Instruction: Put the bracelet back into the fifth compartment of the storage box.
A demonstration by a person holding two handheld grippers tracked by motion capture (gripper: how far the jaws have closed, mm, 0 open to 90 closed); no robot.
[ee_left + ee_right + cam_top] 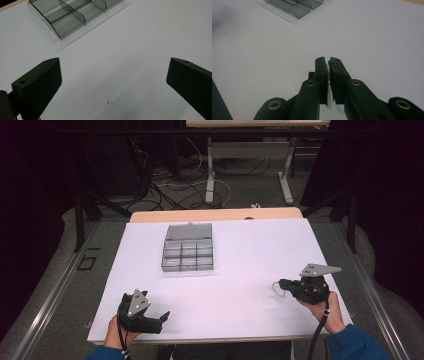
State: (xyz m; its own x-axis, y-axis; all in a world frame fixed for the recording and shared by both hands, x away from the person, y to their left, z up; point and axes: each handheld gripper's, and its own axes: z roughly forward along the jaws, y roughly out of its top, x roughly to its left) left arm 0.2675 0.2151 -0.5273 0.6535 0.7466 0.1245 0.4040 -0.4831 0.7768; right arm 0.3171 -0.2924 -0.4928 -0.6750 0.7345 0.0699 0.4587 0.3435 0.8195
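Right claw (329,65) clamps a white loop (276,289); left claw (113,82) gapes empty. Carry step, likely; next: lift toward compartment box (188,254).

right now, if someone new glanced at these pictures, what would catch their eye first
Probably the clear compartment box, alone toward the far middle of the white table, lid open. Next, the right gripper near the right edge, its jaws shut on a small white looped thing. The left gripper rests at the near left corner with jaws wide open and nothing between them.
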